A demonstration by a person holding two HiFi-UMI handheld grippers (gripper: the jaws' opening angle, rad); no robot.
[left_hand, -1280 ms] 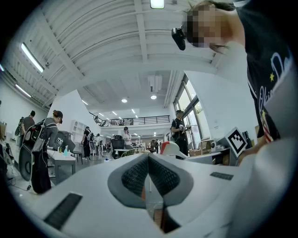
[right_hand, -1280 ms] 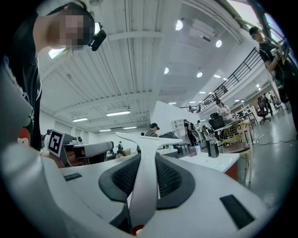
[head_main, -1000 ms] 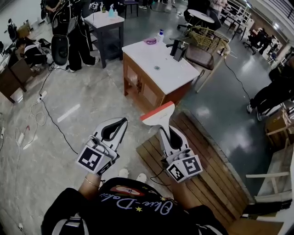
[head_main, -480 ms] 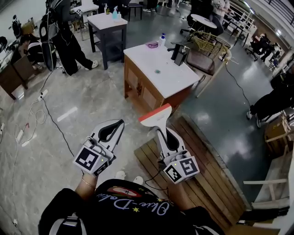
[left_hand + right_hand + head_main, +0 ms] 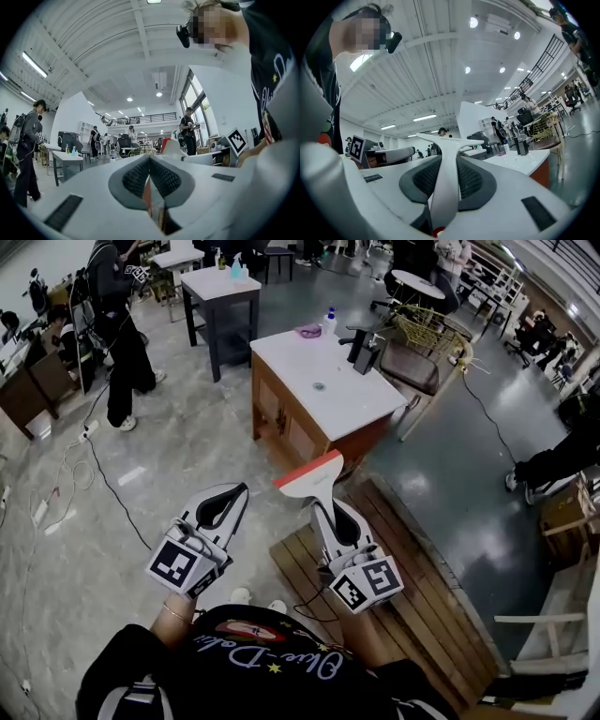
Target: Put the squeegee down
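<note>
A white squeegee (image 5: pixel 312 478) with an orange-red blade edge is clamped by its handle in my right gripper (image 5: pixel 326 505), held in the air in front of the white-topped wooden cabinet (image 5: pixel 323 381). In the right gripper view the squeegee (image 5: pixel 447 171) handle runs up between the two dark pads, its T-shaped head at the top. My left gripper (image 5: pixel 230 497) hovers beside it on the left, jaws together with nothing in them. In the left gripper view the left gripper (image 5: pixel 149 165) has its pads meeting at the tips, and the squeegee (image 5: pixel 169 146) head shows to the right.
A wooden slatted platform (image 5: pixel 412 577) lies on the floor under my right hand. A dark table (image 5: pixel 223 287) with bottles stands farther back. Chairs (image 5: pixel 412 357) crowd behind the cabinet. A person (image 5: pixel 117 324) stands at the left, and cables (image 5: pixel 89 470) trail over the floor.
Both grippers have stayed almost still, with the squeegee still held. The view has shifted slightly. The person at the left has walked farther from the dark table.
</note>
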